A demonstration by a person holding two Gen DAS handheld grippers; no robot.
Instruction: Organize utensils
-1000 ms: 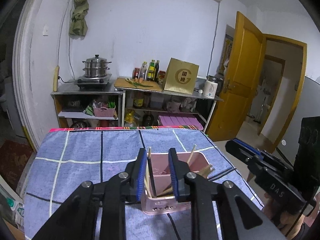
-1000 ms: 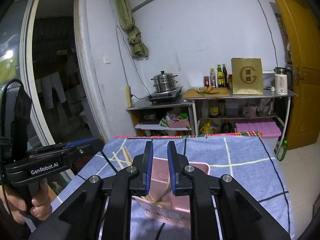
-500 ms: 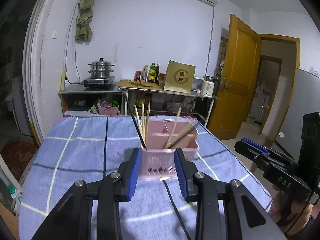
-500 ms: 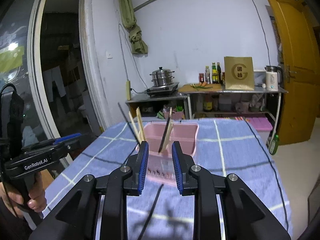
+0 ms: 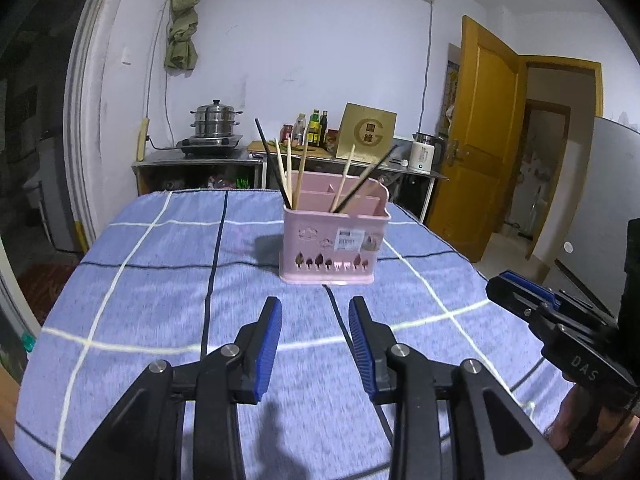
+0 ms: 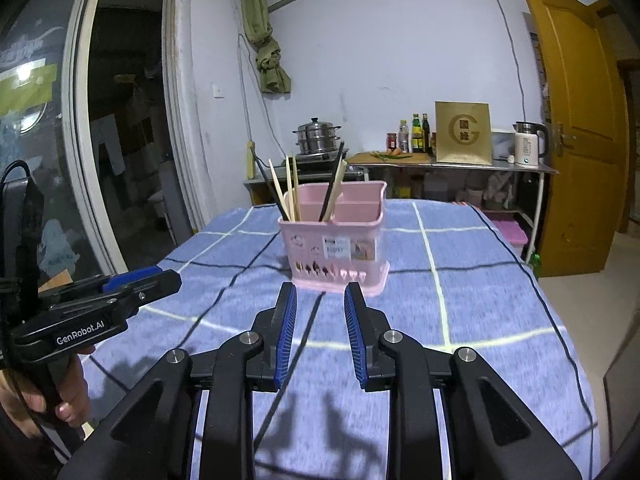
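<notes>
Kitchen backdrop; blue checked tablecloth (image 5: 160, 280) covered table. Pink utensil holder (image 5: 334, 240) stood upright mid-cloth, chopsticks (image 5: 288, 172) leaning in its compartments. Left gripper (image 5: 315, 344) hung just short of holder, fingers parted, nothing between. Right gripper (image 6: 320, 332) likewise, empty. No loose utensils visible on cloth; sorting judged done.

Upright pink utensil holder (image 5: 334, 236) on the checked cloth, chopsticks (image 5: 289, 174) inside
</notes>
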